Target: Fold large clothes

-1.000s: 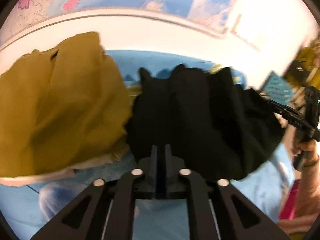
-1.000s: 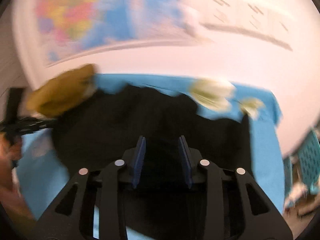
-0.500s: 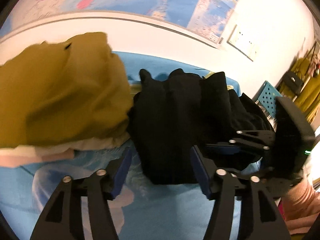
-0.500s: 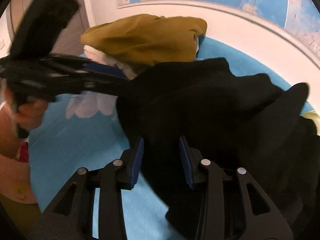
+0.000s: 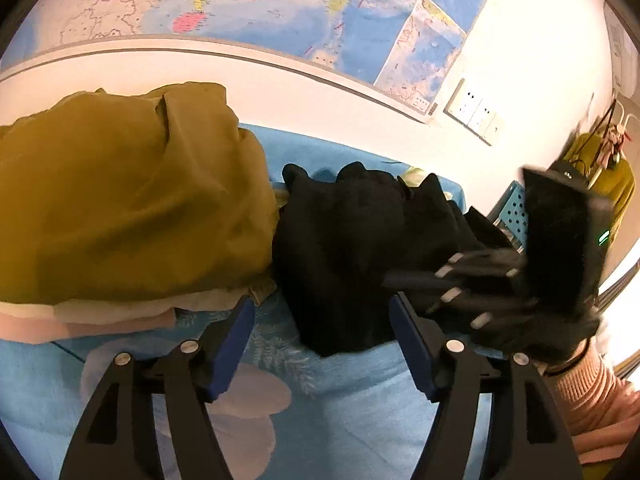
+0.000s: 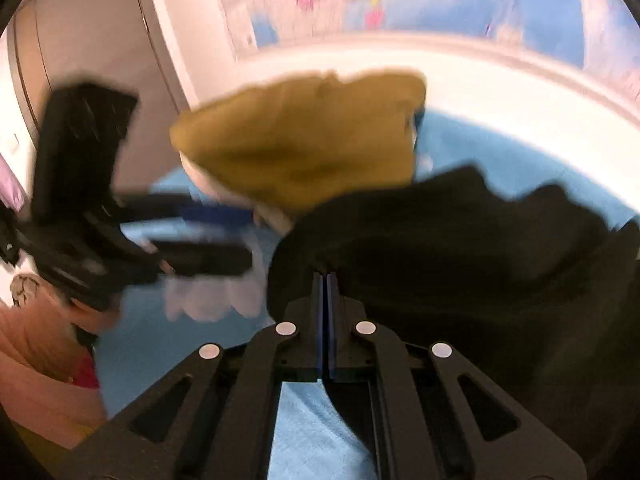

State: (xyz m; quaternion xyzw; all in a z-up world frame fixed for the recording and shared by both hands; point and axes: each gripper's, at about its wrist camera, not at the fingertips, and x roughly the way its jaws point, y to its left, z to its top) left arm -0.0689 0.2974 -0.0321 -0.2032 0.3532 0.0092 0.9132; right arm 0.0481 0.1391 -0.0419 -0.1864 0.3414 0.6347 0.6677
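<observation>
A black garment lies bunched on the blue tablecloth, right of a folded stack topped by a mustard-yellow garment. My left gripper is open and empty, its jaws wide apart just in front of the black garment's near edge. My right gripper is shut on the black garment's near left edge. In the left wrist view the right gripper reaches in from the right. In the right wrist view the left gripper is at the left, blurred.
A white and pink garment lies under the mustard one. A map hangs on the wall behind the table. A blue perforated basket stands past the table's right end. A wall socket panel is at the right.
My left gripper let go of the black garment, opened wide and drew back. My right gripper swung to the garment's left edge and closed on it.
</observation>
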